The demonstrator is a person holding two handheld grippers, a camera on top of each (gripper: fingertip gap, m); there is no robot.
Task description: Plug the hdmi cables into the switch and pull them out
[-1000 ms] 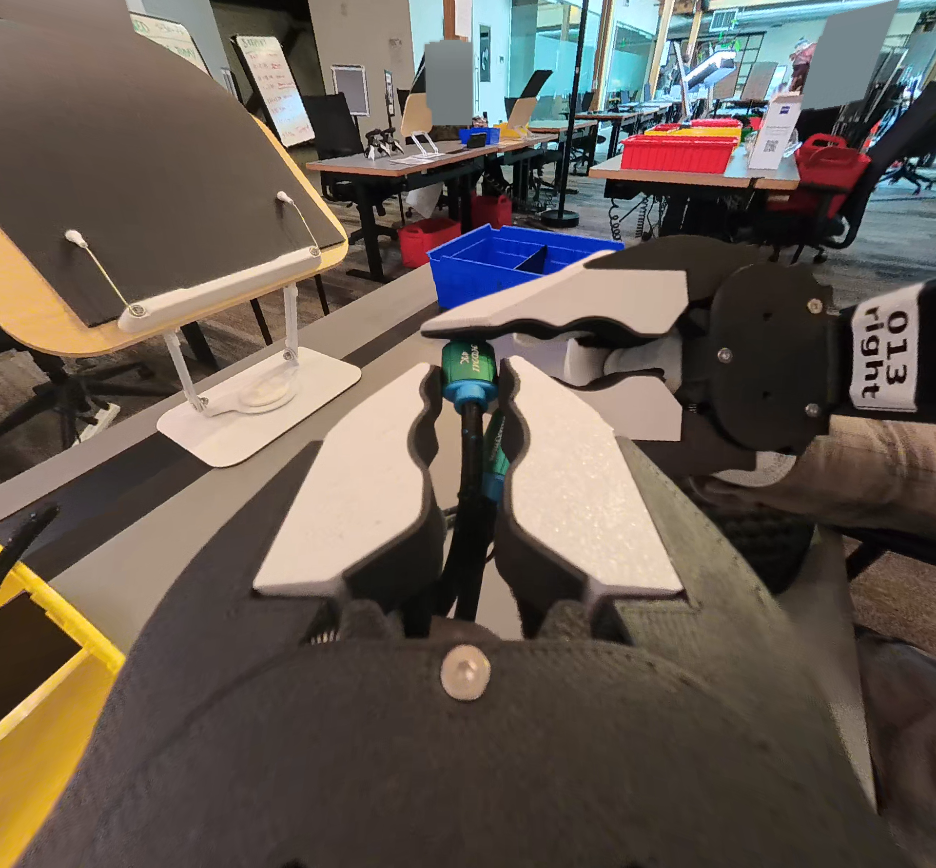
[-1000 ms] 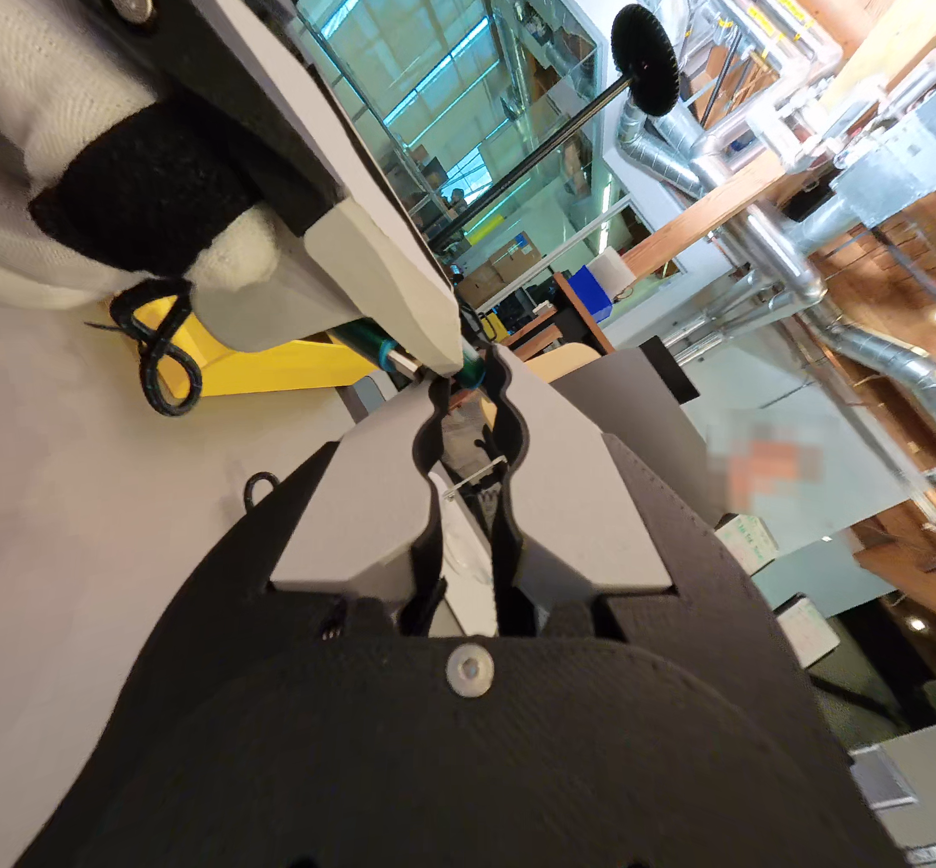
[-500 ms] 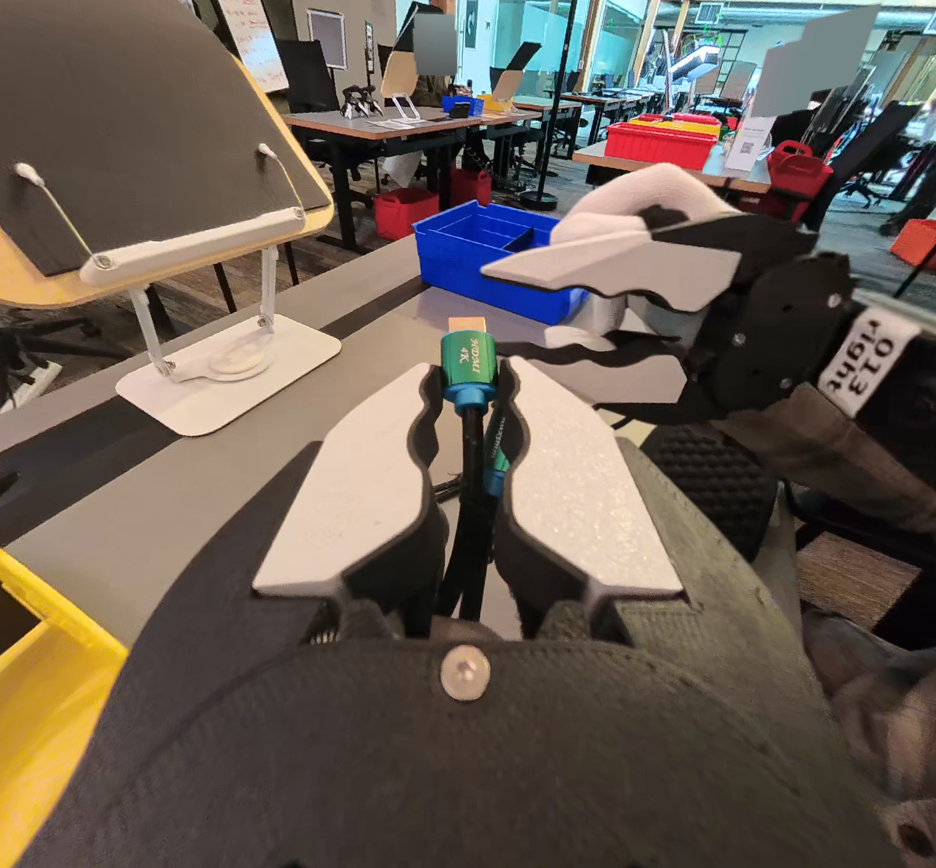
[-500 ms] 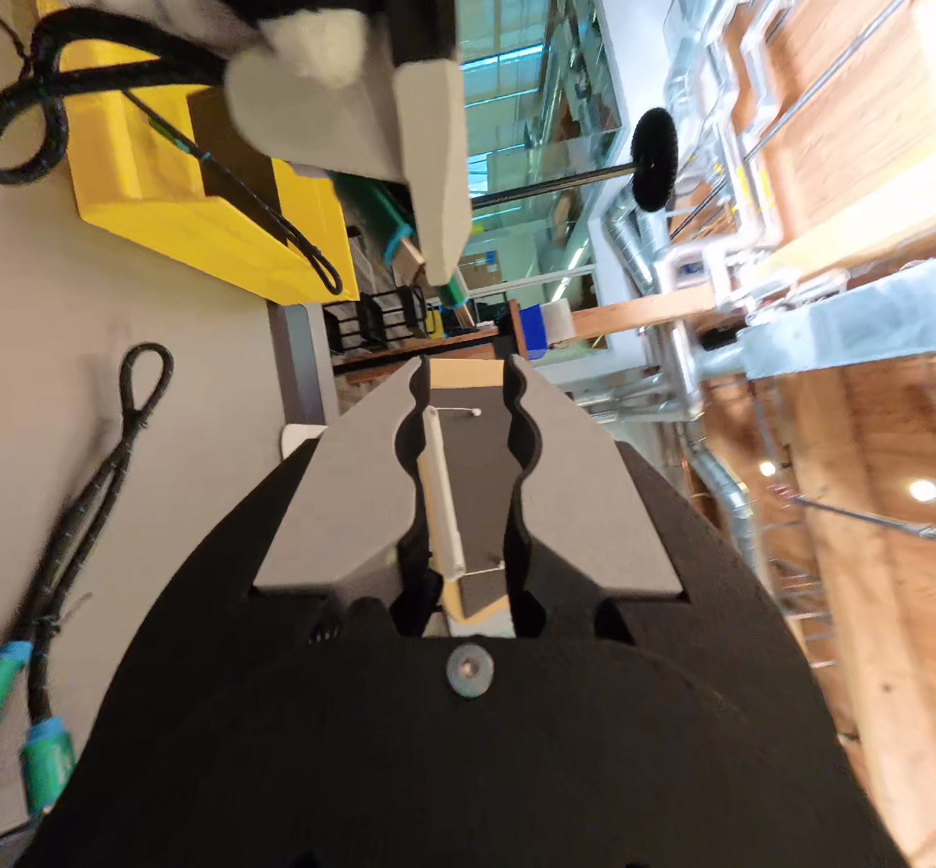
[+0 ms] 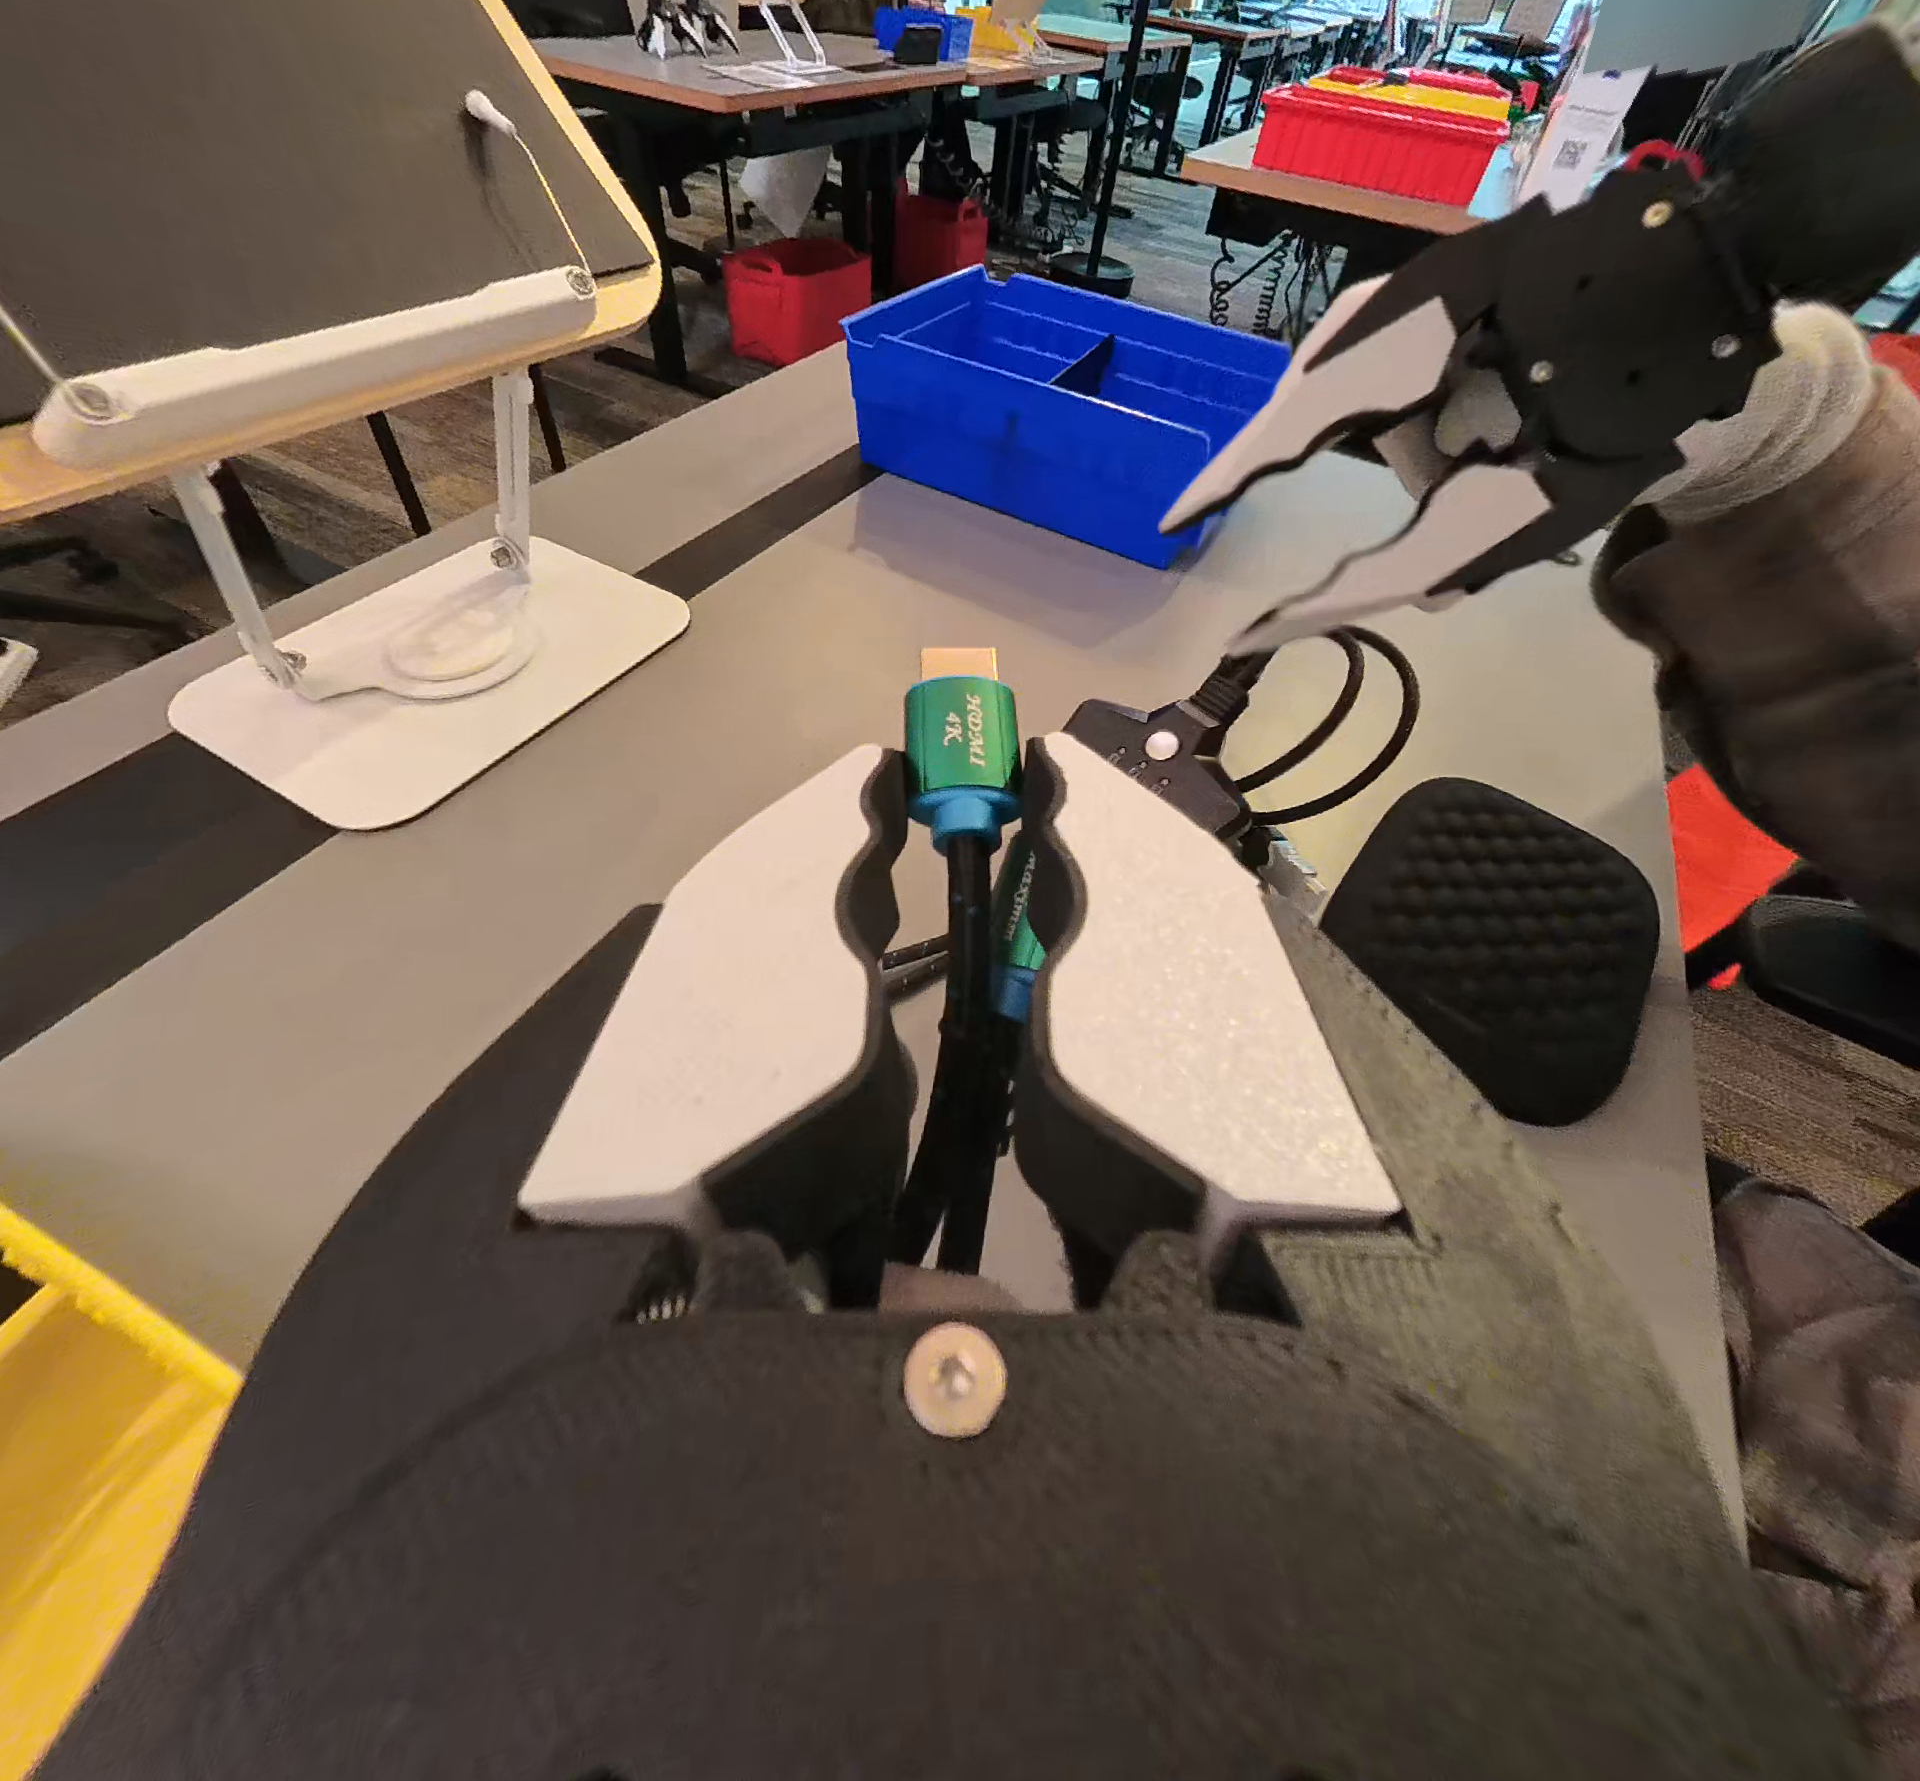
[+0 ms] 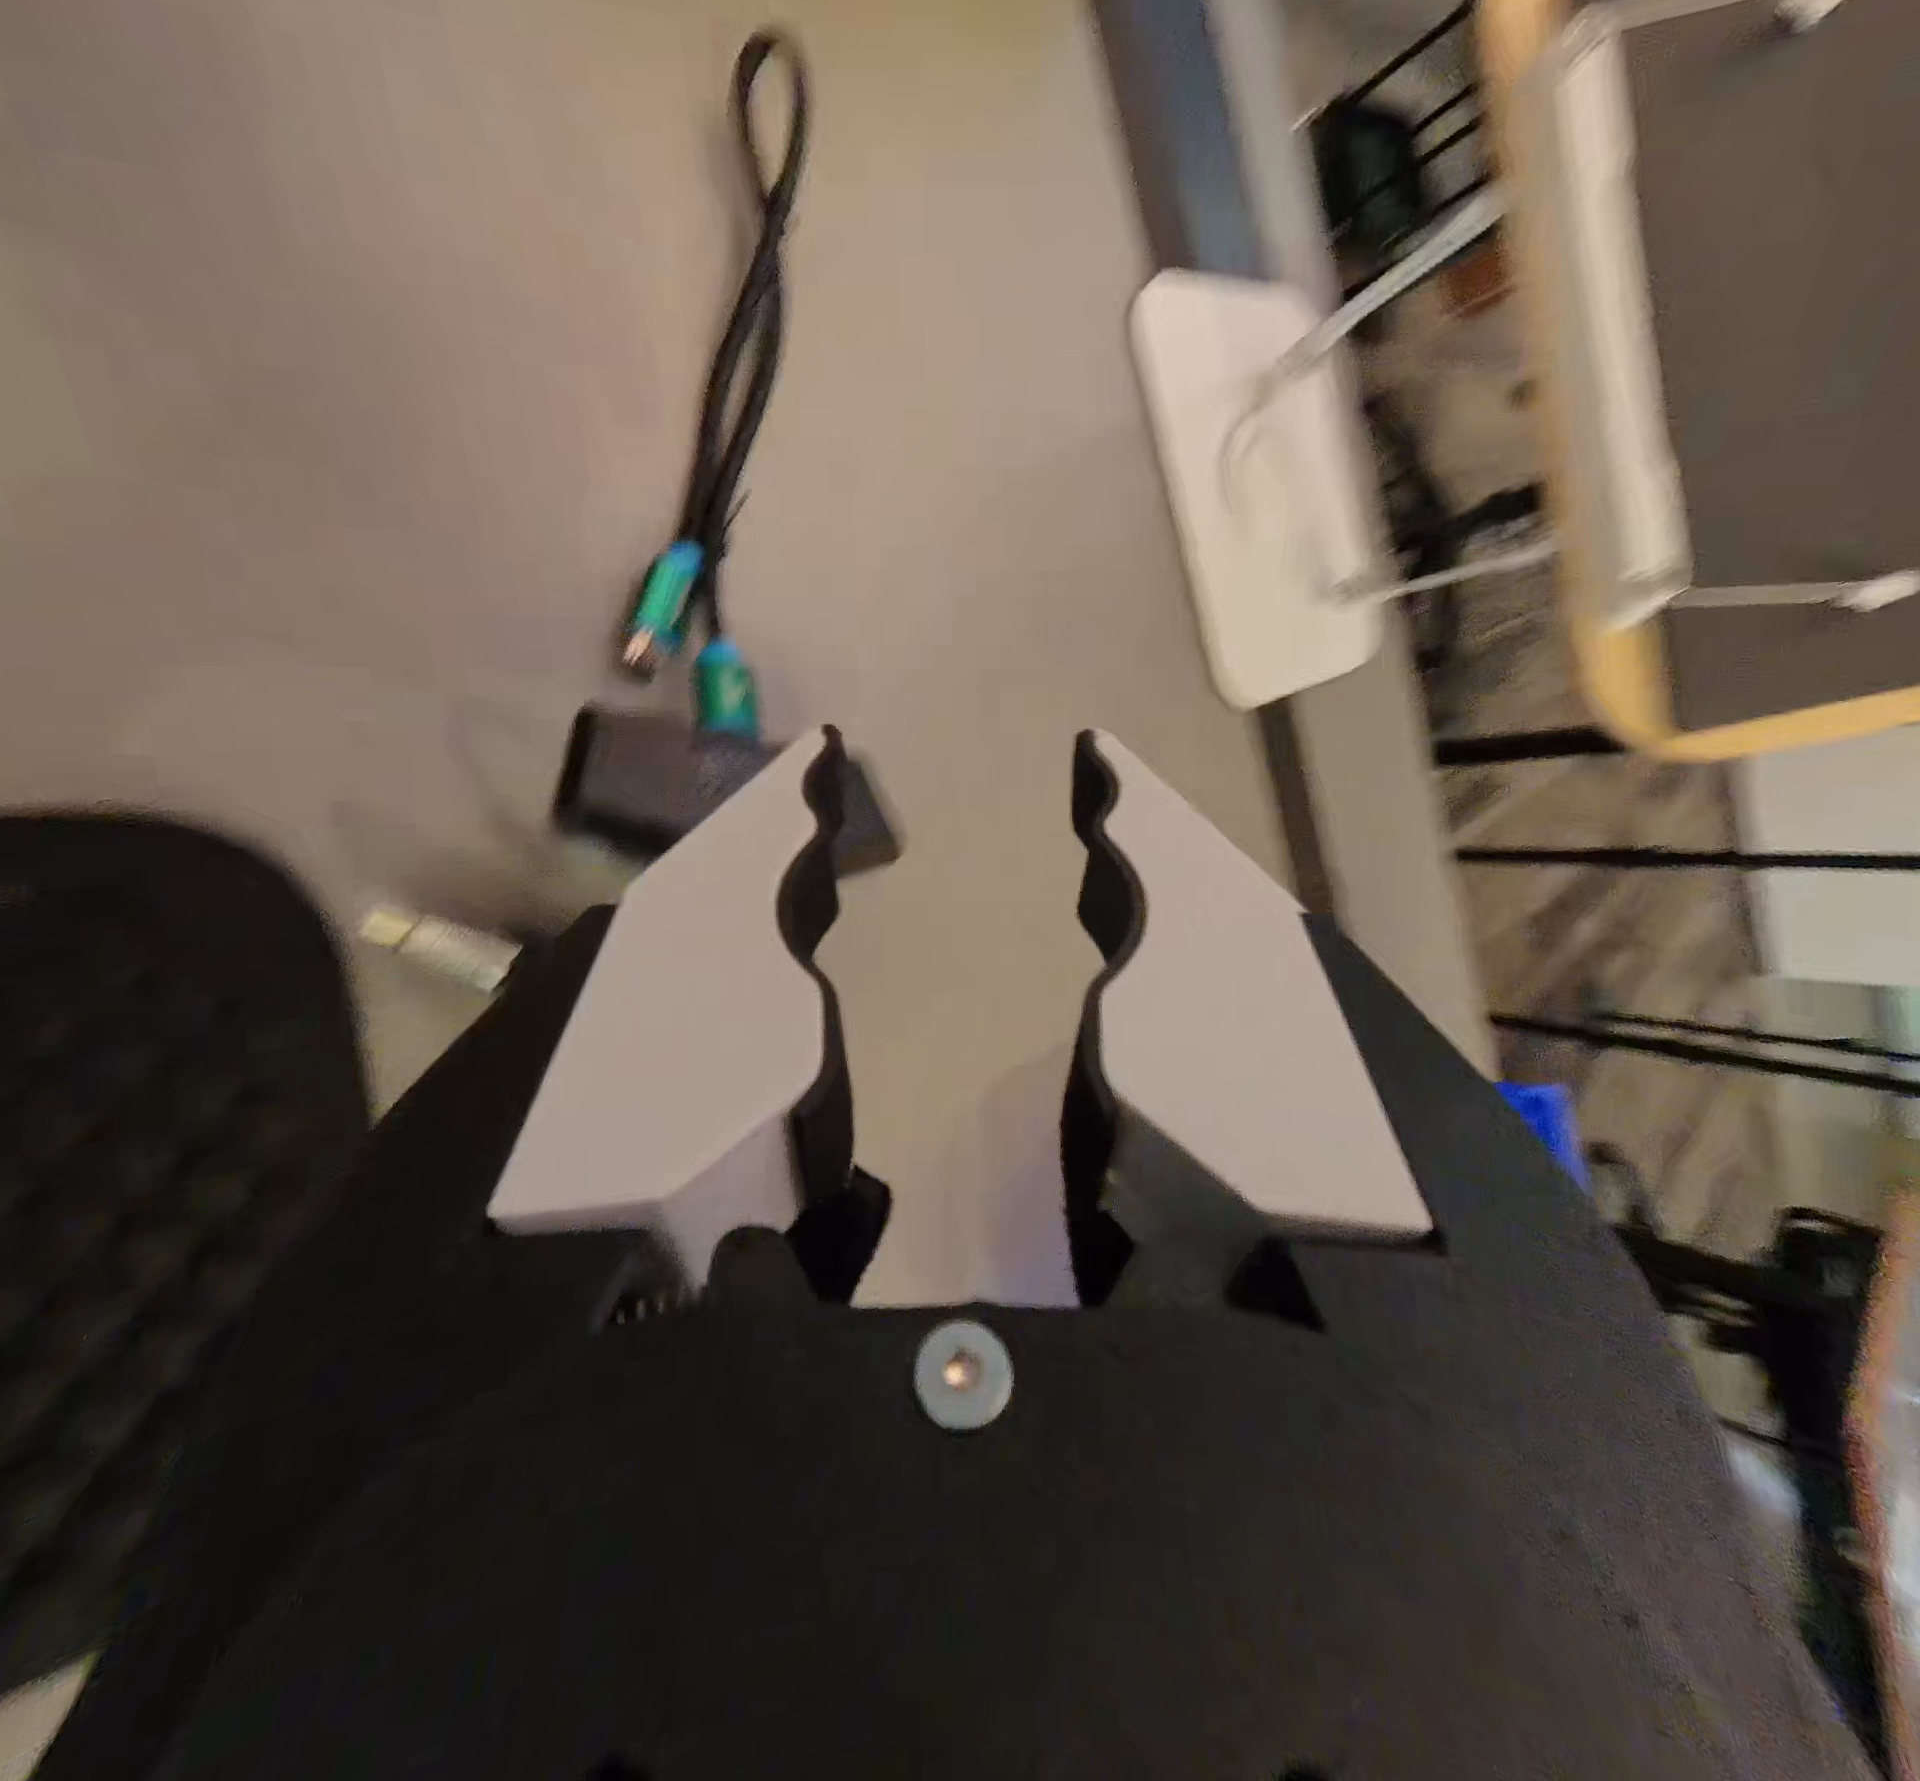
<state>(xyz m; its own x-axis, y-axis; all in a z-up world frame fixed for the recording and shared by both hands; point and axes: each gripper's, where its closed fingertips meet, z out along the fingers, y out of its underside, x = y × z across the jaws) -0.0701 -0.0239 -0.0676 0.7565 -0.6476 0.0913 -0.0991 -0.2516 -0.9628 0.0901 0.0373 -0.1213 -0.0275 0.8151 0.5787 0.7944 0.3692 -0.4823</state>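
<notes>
two claws: left claw (image 5: 961,775) clenched on green plug (image 5: 958,732), right claw (image 6: 954,755) released; switch (image 5: 1164,765) at 2 o'clock lies loose, may slide when pushed.

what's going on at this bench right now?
A person is working two handheld grippers on a grey table. The left gripper is shut on a green HDMI plug, gold tip bare and pointing forward, plugged into nothing. The right gripper is open and empty, above the black HDMI switch. In the blurred right wrist view, another green plug appears to sit at the switch.
</notes>
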